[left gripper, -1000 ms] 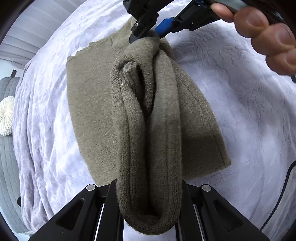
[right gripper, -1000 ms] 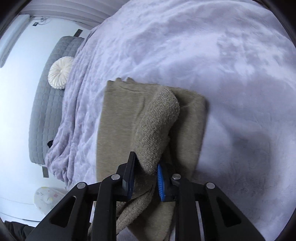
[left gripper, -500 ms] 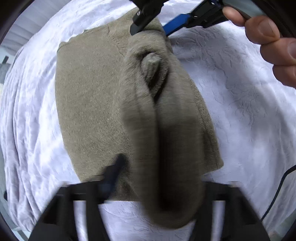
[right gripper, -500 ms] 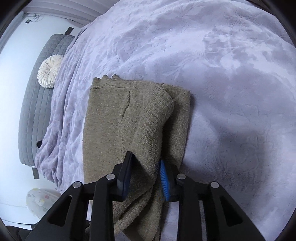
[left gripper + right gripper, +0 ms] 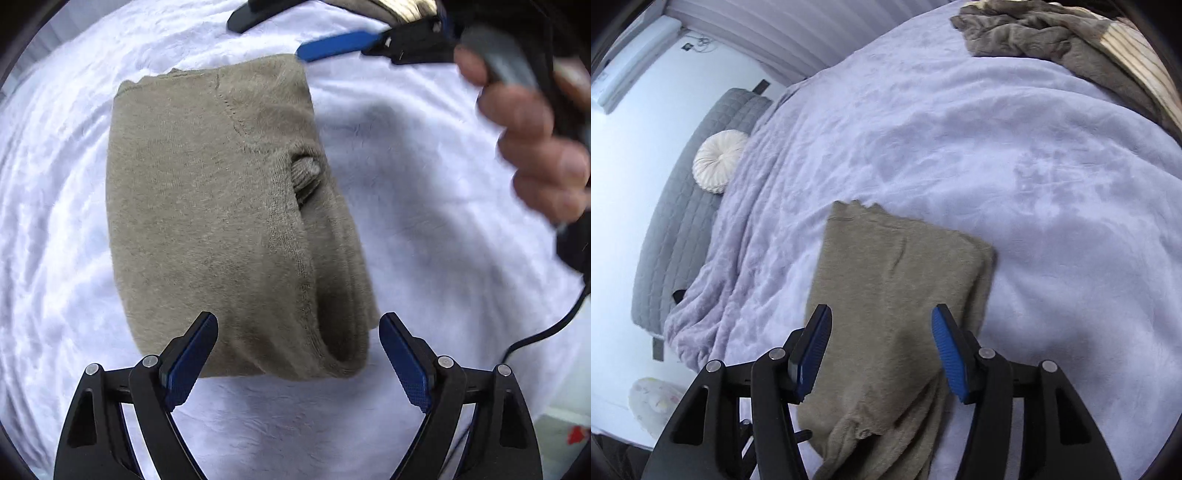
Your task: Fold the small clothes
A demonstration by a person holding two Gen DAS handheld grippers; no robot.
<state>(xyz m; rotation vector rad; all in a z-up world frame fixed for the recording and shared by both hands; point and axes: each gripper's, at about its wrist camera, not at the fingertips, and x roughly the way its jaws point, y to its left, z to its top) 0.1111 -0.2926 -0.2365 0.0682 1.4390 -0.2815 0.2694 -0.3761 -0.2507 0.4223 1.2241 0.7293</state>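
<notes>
The olive knit garment (image 5: 221, 206) lies folded into a rough rectangle on the pale lilac blanket (image 5: 424, 177) that covers the bed, toward the bed's near side, with a rolled sleeve showing along its right edge in the left wrist view. It rests flat, and neither tool grips it.

The left gripper (image 5: 297, 354) hangs over the garment's near end; its jaws have just been opening and stand wide apart, the cloth below them but not pressed by the blue pads. The right gripper (image 5: 881, 354) is above the garment's other end; its jaws have also just been opening and are released, the fabric seen between them but untouched. In the left wrist view a hand (image 5: 532, 147) holds the right gripper's handle at the upper right, and a black cable (image 5: 546, 332) trails over the blanket.

No containers are visible. At the bed's far corner lies a heap of brown clothes (image 5: 1034, 33). Beside the bed's left edge stands a grey quilted bench (image 5: 687, 206) with a round white cushion (image 5: 718, 160) on it, against a white wall.
</notes>
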